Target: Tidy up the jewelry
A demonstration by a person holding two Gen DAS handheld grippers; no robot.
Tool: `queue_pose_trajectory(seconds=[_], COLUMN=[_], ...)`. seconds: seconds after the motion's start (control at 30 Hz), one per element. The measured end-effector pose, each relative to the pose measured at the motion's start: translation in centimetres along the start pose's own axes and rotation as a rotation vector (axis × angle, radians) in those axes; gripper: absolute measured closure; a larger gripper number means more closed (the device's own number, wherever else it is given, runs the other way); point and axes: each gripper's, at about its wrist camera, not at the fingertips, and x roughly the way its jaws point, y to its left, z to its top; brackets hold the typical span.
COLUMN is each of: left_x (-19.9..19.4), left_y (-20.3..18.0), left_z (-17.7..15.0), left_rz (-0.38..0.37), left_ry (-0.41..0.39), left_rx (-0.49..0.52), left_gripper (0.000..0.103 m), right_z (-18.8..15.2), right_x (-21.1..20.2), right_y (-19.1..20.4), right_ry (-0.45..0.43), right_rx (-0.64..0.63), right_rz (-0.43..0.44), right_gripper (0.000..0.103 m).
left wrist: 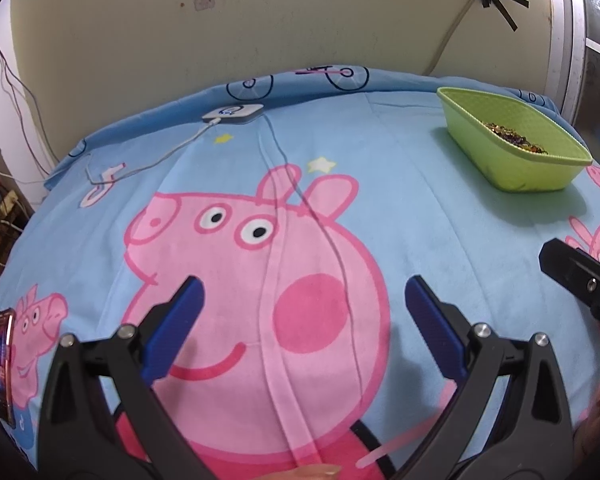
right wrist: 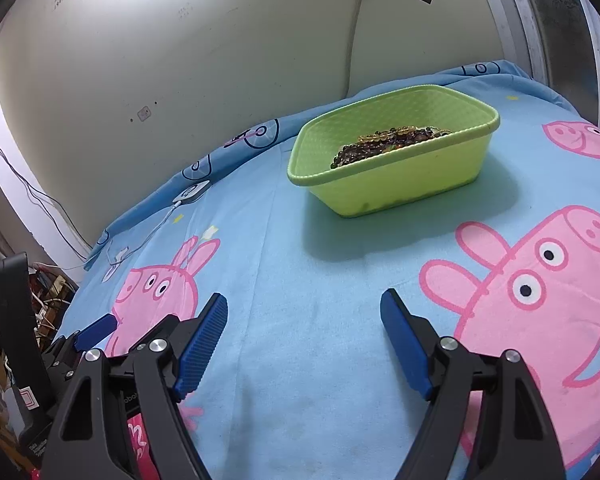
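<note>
Holding both claws wide open with nothing in them, left claw (left wrist: 304,300) and right claw (right wrist: 304,316), we see beads (right wrist: 392,142) in the green tub (right wrist: 396,188).

1. Left tongs (left wrist: 304,300): two black plastic arms with triangular cut-outs, each tipped by a ribbed blue pad.
2. Right tongs (right wrist: 304,320): same black arms, same ribbed blue pads (right wrist: 204,344).
3. Silver round screw heads (right wrist: 158,345) sit just behind each pad.
4. Bare skin, a fingertip (left wrist: 312,471), shows behind the left tongs.
</note>
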Motion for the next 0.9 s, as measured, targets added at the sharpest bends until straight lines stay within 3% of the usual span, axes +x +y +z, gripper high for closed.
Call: queue_pose_trajectory(seconds=[0.9], left_x=[0.59], left_y=[-0.01], left_z=[-0.37], left_rz=[-0.017], left_ry=[0.029], left_rx=[-0.012], left_gripper=[0.007], right_z=[-0.21], right_x=[-0.14], right_y=[0.14], right_ry=[0.002], right_rx=[0.009], right_rz=[0.008], right_gripper=[0.042])
